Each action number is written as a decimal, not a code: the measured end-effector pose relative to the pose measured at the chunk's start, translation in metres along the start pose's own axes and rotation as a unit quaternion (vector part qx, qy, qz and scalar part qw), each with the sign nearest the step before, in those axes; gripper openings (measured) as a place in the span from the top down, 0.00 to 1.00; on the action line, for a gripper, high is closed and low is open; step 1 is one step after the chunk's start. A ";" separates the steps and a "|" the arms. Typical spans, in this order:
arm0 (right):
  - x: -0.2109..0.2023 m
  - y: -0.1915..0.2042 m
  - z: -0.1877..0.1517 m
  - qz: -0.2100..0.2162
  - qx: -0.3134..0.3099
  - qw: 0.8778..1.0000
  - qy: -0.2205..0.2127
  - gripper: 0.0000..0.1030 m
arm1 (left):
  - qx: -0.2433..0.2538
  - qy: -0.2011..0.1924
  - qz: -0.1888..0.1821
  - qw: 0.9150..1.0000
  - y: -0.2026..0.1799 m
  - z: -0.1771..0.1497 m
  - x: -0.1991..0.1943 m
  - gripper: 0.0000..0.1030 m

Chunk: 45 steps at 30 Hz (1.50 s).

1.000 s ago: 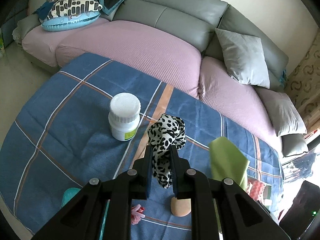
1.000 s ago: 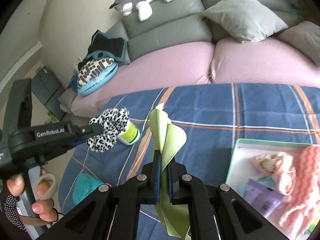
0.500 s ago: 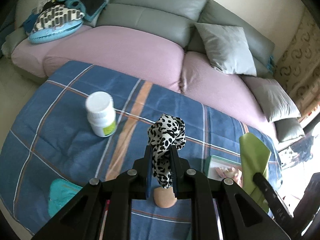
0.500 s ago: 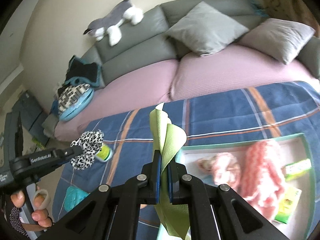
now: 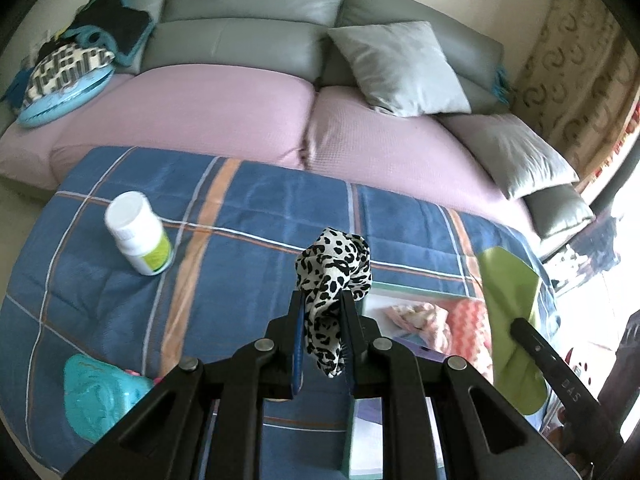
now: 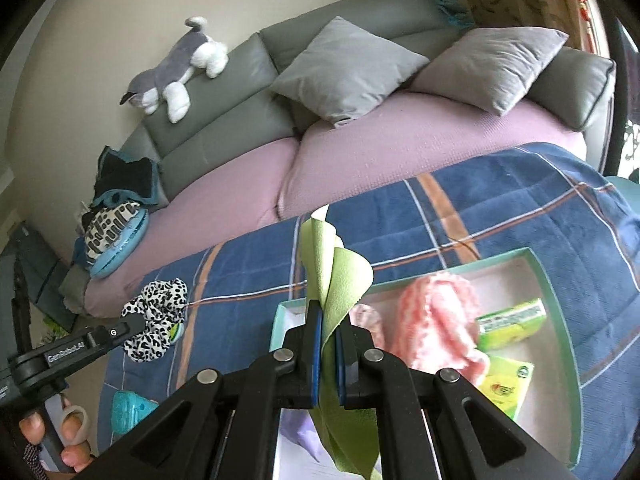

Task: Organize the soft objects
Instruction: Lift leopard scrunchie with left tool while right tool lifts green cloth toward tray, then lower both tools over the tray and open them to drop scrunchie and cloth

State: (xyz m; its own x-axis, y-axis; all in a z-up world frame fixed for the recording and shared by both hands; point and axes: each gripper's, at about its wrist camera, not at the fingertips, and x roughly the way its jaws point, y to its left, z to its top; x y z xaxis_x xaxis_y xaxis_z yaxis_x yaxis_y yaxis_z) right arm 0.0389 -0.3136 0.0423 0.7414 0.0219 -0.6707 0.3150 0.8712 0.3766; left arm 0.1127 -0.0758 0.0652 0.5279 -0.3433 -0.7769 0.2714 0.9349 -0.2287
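- Right gripper (image 6: 329, 330) clamped on a green cloth (image 6: 340, 280), folds curling up above the jaws, the tail hanging below.
- Beneath and to the right, a teal-rimmed tray (image 6: 560, 312) on a blue plaid blanket (image 6: 500, 208).
- In the tray: pink knitted fabric (image 6: 436, 320), a green box (image 6: 512, 324), a yellow-green packet (image 6: 506, 384), a purple item (image 6: 298, 428) near the fingers.
- At left, left gripper (image 6: 132, 322) pinching a leopard-print scrunchie (image 6: 158, 316), held by a hand (image 6: 60, 440).
- Teal object (image 6: 130, 406) on the blanket, lower left.
- Behind: grey sofa (image 6: 224, 120) with pink seat covers, two grey cushions (image 6: 344, 68), a grey-and-white plush dog (image 6: 176, 68) on the backrest.
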 end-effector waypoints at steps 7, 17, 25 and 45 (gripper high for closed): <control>-0.010 -0.012 0.000 -0.024 0.004 1.000 -0.002 0.94 | 0.039 0.011 -0.015 0.999 -0.035 -0.008 0.005 0.84; -0.024 -0.029 -0.002 -0.055 0.010 0.998 0.000 0.94 | 0.096 0.030 -0.033 0.994 -0.083 -0.025 0.013 0.84; -0.039 -0.054 -0.007 -0.075 0.030 0.997 -0.005 0.94 | 0.145 0.048 -0.051 0.987 -0.122 -0.045 0.020 0.84; -0.002 -0.065 -0.028 -0.088 0.028 0.992 0.086 0.94 | 0.177 0.112 -0.033 0.977 -0.149 -0.079 0.064 0.84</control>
State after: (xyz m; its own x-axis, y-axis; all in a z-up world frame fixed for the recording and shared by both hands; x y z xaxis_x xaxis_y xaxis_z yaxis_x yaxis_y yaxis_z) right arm 0.0006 -0.3566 0.0012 0.5618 -0.0406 -0.8263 0.4671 0.8399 0.2763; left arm 0.0429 -0.2302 0.0031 0.3214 -0.3374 -0.8848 0.5816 0.8077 -0.0968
